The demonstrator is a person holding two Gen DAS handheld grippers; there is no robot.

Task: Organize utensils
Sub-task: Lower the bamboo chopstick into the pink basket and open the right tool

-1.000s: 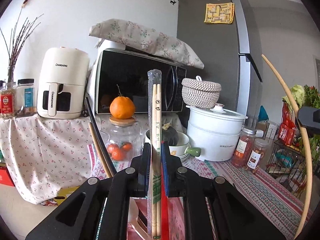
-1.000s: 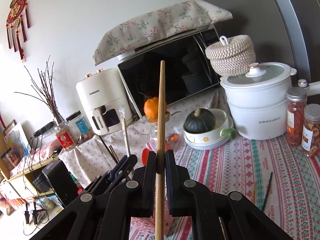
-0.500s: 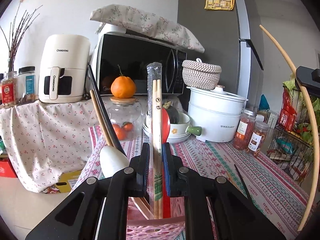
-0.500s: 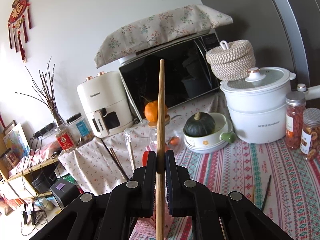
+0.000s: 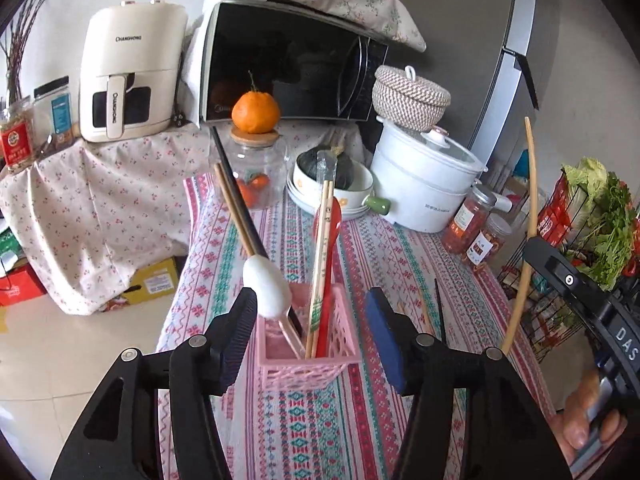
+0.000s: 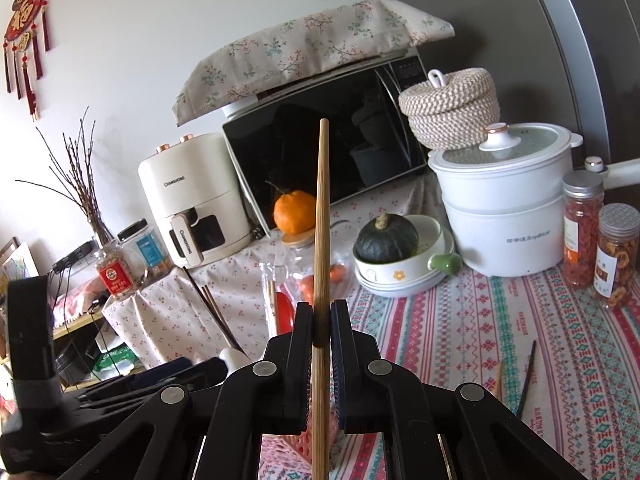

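Observation:
A pink basket (image 5: 310, 364) stands on the patterned tablecloth. It holds wrapped chopsticks (image 5: 322, 248), a red spoon (image 5: 334, 224), a white spoon (image 5: 267, 284) and dark and wooden chopsticks (image 5: 236, 208). My left gripper (image 5: 310, 320) is open and empty, its fingers either side of the basket. My right gripper (image 6: 321, 316) is shut on a long wooden stick (image 6: 322, 216), held upright; it also shows in the left wrist view (image 5: 528, 216). Loose chopsticks (image 6: 526, 376) lie on the cloth right of the basket.
Behind the basket stand a glass jar (image 5: 258, 168) with an orange on its lid, a bowl with a dark squash (image 6: 386, 240), a white pot (image 6: 508, 216) and two spice jars (image 6: 616, 248). A microwave (image 5: 288, 64) and air fryer (image 5: 132, 76) stand farther back. A wire vegetable rack (image 5: 592, 232) is at right.
My left gripper has opened and let go of the wrapped chopsticks, which now stand in the pink basket. It has pulled back and up. My right gripper still holds the wooden stick.

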